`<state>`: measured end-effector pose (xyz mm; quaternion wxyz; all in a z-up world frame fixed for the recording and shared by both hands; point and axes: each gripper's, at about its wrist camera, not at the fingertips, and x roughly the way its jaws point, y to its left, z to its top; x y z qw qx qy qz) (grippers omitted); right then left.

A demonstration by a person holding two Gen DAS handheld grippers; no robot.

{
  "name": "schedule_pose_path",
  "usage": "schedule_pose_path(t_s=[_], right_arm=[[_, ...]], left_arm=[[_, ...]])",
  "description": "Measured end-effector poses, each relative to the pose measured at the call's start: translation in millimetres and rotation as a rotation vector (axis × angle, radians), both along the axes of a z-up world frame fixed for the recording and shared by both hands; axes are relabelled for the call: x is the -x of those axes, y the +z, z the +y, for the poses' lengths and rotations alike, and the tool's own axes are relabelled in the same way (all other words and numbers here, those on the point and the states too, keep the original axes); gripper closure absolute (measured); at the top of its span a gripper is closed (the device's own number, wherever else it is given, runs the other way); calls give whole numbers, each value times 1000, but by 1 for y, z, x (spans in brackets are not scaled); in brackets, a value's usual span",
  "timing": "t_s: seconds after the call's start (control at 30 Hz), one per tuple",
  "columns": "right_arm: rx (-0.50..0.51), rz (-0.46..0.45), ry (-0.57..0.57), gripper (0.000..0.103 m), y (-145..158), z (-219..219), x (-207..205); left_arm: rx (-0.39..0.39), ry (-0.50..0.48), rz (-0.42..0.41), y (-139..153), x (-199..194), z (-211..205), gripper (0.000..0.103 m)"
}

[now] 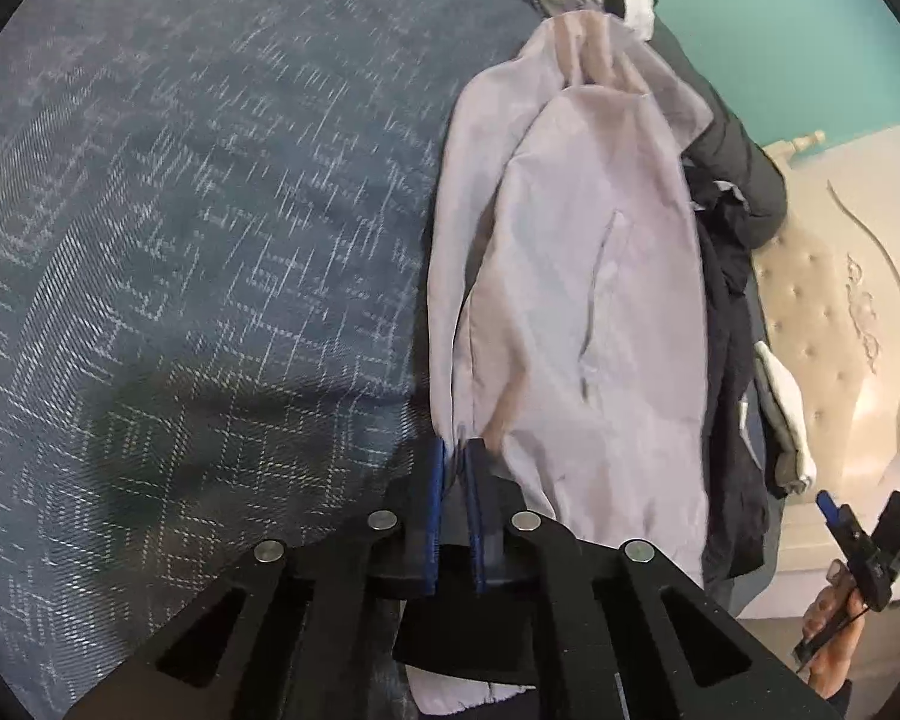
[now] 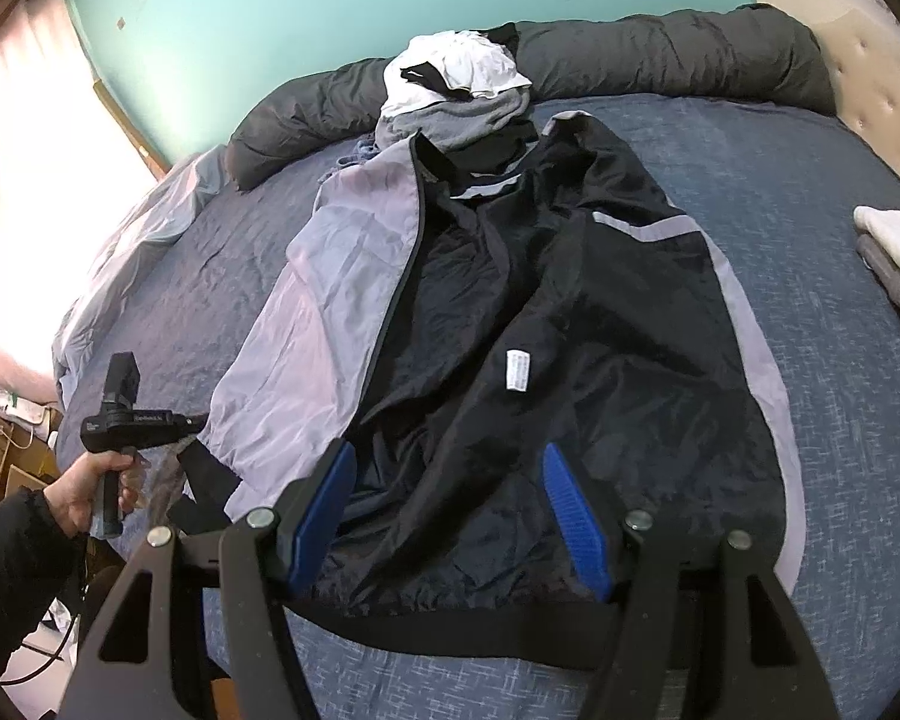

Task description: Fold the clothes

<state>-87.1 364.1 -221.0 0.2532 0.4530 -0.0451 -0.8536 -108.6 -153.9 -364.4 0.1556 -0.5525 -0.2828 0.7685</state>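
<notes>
My right tongs point(image 2: 447, 510) hang spread over the jacket point(image 2: 510, 312). Bare blue bedspread point(image 2: 822, 228) lies open on its right. A heap of clothes point(image 2: 462, 84) crowds the collar end, folded laundry point(image 2: 894, 246) sits by the right edge, and a dark bolster point(image 2: 678, 54) bars the far side, possibly touching the heap.

Jacket point(image 2: 510, 324) spread open on my bed point(image 2: 810, 228), centred. Clothes pile point(image 2: 456, 90) behind its collar; bolster point(image 2: 660, 54) along the far edge behind that. Folded stack point(image 2: 894, 252) to the right. My left gripper point(image 2: 198, 420) at jacket's left hem.
</notes>
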Motion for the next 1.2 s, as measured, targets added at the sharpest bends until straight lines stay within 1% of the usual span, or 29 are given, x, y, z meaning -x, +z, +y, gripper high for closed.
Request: schedule_pose_path(t_s=[0.03,0.1,0.2,0.33,0.5,0.77,1.0,1.07,1.13,1.2], right_arm=[[2,3,0,37,1,-1,0],[4,8,3,37,2,-2,-1],[1,7,2,37,2,-3,0],[7,5,0,37,2,-3,-1],[-10,14,2,37,5,3,-1],[-16,3,-28,37,1,12,9],[-26,-12,-22,37,-3,8,17],[-29,-16,-21,37,-4,8,19],[-32,-19,-26,37,-5,10,22],[-26,-26,-34,37,-6,14,23]], left_arm=[[-1,0,12,6,-1,-1,100],[-19,4,50,23,-5,-8,102],[-12,0,97,47,-12,-20,102],[8,32,117,62,-11,-42,102],[115,35,131,67,-10,-46,102],[307,96,166,124,25,-117,102],[474,214,191,161,64,-171,102],[469,253,169,160,73,-185,102],[460,278,148,156,79,-190,98],[434,247,139,147,75,-178,98]])
